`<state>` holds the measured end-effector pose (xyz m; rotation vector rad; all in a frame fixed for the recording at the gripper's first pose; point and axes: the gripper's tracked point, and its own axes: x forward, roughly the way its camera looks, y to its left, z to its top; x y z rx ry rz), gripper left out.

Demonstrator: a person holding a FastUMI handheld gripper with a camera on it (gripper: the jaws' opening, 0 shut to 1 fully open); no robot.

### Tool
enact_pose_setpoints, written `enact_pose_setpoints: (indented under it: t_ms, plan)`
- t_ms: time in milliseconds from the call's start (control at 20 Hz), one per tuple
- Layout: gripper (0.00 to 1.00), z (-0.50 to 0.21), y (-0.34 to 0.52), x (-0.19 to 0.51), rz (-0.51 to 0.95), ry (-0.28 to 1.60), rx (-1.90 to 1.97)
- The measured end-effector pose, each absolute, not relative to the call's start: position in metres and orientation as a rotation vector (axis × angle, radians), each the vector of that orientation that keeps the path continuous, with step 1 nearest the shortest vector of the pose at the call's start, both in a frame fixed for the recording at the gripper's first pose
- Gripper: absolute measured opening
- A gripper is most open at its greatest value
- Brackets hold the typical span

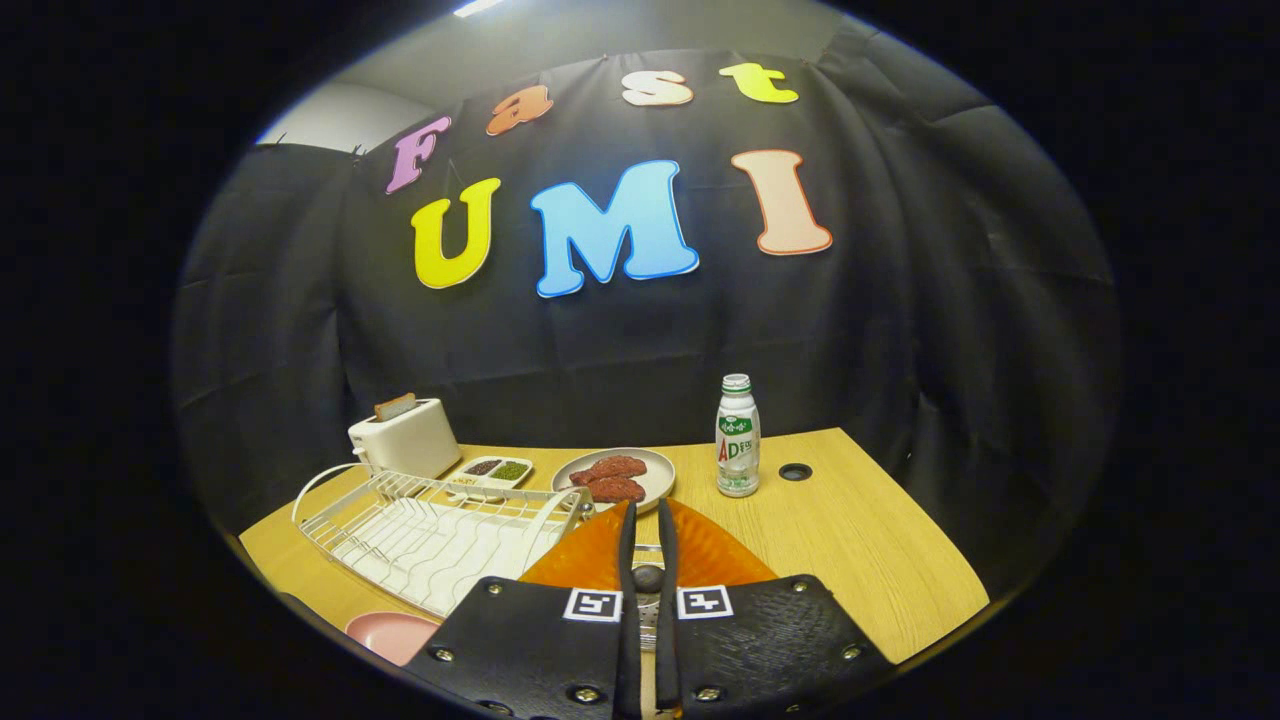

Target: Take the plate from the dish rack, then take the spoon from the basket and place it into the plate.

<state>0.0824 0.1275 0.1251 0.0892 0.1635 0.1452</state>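
The hand-held gripper (647,530), fingers nearly together, seemingly pinches a spoon (647,578) above the orange basket (700,555).

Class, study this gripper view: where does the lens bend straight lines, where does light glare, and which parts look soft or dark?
In the gripper view, the fisheye lens bows the table edge and dish rack into curves; a ceiling light glares at the top; the bottle looks sharp, while the tongs, nearly shut around a thin object over the orange basket, sit dark and slightly soft.
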Motion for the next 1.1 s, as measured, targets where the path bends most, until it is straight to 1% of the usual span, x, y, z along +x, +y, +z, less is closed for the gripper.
enact_pose_setpoints:
  t_ms: [550,750,1100]
  plan:
    - [0.06,0.222,0.133,0.039,0.104,0.100,0.044]
    - [0.06,0.237,0.142,0.016,0.108,0.108,0.043]
    - [0.06,0.233,0.186,-0.017,0.167,0.147,0.018]
